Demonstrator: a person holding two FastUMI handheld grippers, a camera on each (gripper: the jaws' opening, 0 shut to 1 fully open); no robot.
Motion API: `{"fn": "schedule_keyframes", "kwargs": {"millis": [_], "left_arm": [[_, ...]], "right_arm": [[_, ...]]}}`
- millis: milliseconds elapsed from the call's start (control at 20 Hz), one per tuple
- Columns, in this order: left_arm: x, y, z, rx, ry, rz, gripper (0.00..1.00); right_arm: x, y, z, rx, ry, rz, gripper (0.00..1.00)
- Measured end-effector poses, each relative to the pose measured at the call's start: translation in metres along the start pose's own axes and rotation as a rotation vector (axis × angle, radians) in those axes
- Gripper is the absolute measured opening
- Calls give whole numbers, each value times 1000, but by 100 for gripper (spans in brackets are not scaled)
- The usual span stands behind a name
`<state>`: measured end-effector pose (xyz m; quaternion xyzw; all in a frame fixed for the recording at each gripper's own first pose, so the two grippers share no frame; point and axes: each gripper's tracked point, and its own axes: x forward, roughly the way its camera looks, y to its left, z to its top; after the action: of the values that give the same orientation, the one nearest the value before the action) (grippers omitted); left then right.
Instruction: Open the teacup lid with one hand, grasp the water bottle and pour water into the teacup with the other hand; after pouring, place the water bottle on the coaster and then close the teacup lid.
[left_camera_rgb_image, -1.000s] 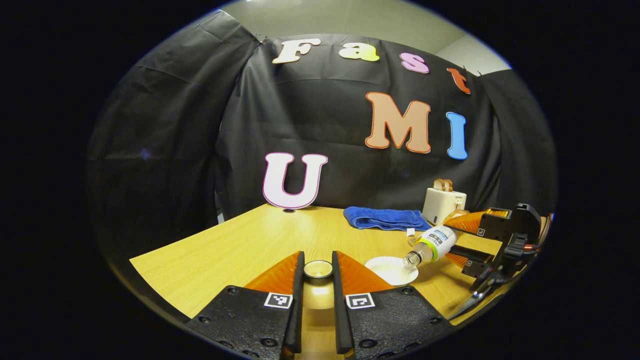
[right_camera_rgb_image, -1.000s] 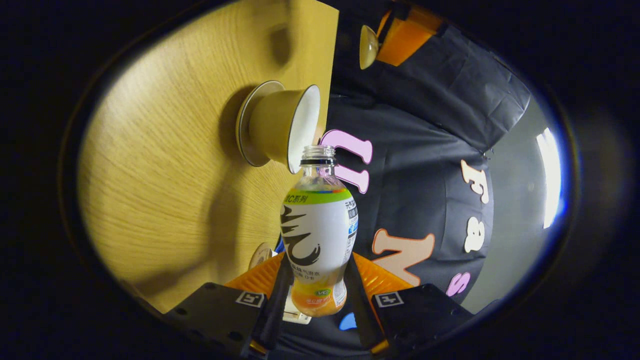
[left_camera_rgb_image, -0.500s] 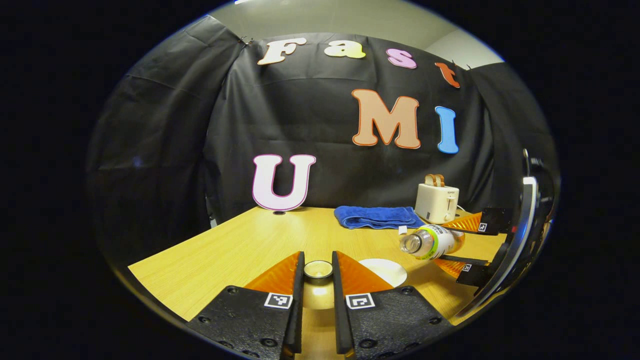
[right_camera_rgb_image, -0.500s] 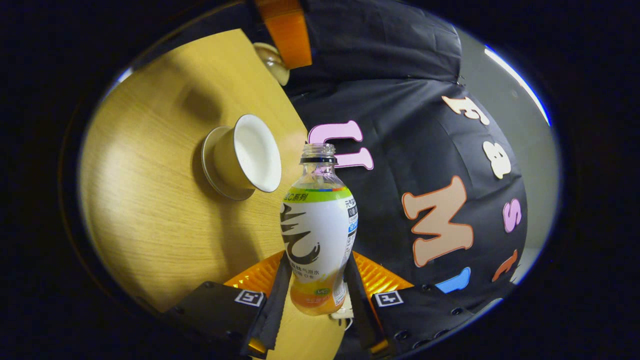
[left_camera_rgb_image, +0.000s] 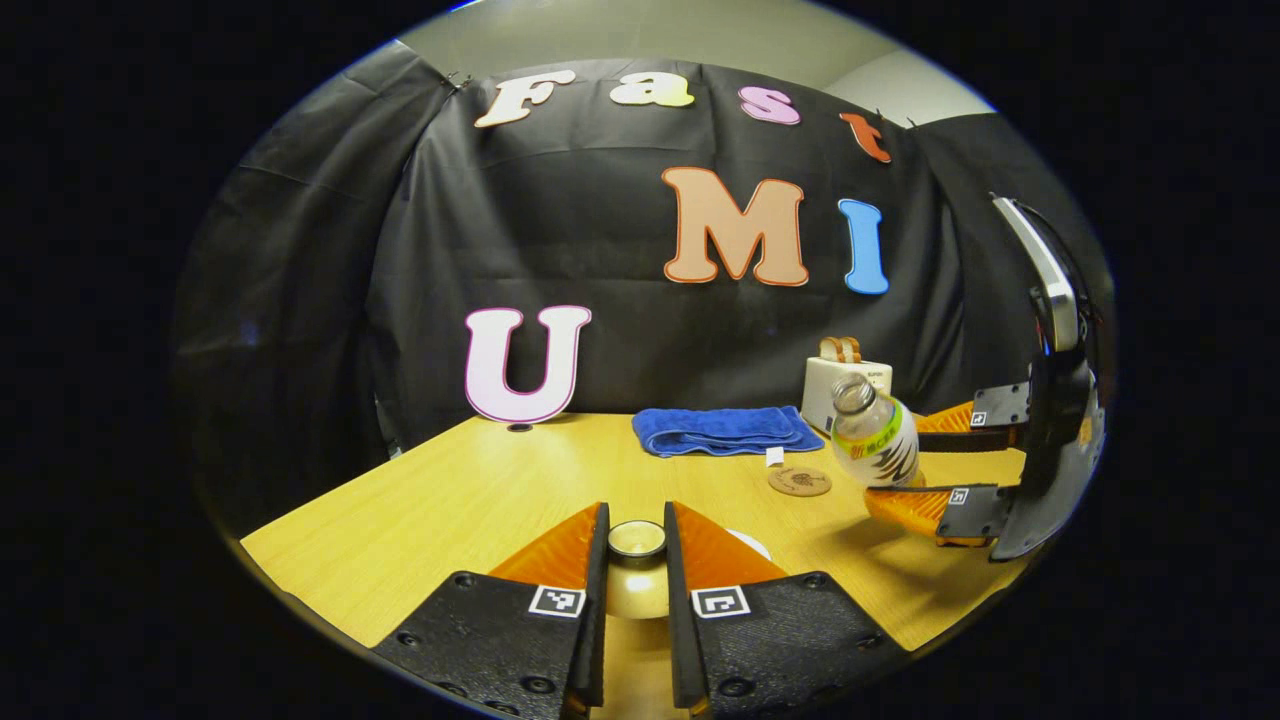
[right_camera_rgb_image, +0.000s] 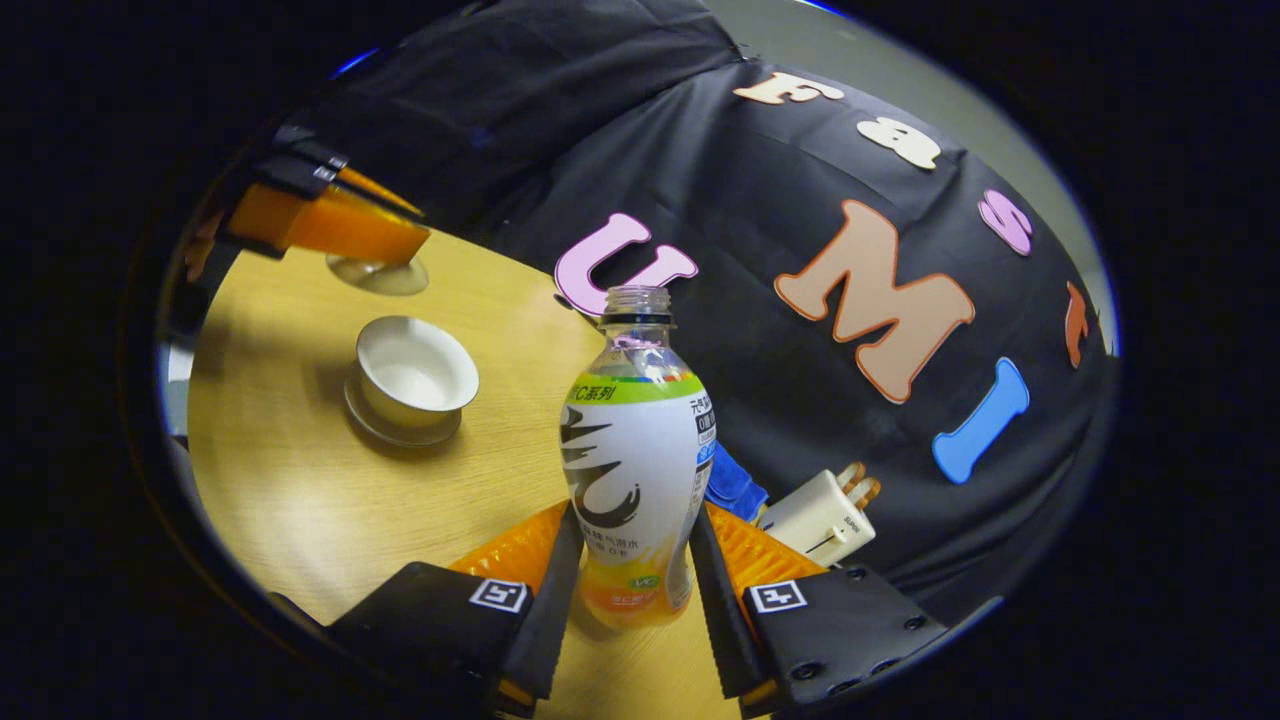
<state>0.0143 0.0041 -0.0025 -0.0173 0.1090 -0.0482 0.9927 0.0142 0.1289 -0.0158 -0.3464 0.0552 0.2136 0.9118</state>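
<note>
My left gripper is shut on the knob of the beige teacup lid, held above the wooden table. In the right gripper view that lid hangs under the left gripper, beyond the uncovered teacup on its saucer. My right gripper is shut on the lower body of the uncapped water bottle. In the left gripper view the bottle stands almost upright in the right gripper, just right of the round brown coaster.
A folded blue towel and a white toaster with bread slices sit at the back of the table by the black cloth wall. The toaster lies just beyond the bottle in the right gripper view.
The bottle has swung from mouth-down over the teacup to nearly upright and moved away from the cup, toward the coaster. My left gripper has kept the lid in its hold.
</note>
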Motion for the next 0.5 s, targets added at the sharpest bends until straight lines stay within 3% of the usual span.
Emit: {"fn": "schedule_keyframes", "kwargs": {"millis": [350,500], "left_arm": [[3,-15,2,19,3,-26,24],[2,-18,1,23,11,-30,24]], "right_arm": [[19,-33,3,465,-28,17,66],[53,-58,1,595,-51,-28,65]]}}
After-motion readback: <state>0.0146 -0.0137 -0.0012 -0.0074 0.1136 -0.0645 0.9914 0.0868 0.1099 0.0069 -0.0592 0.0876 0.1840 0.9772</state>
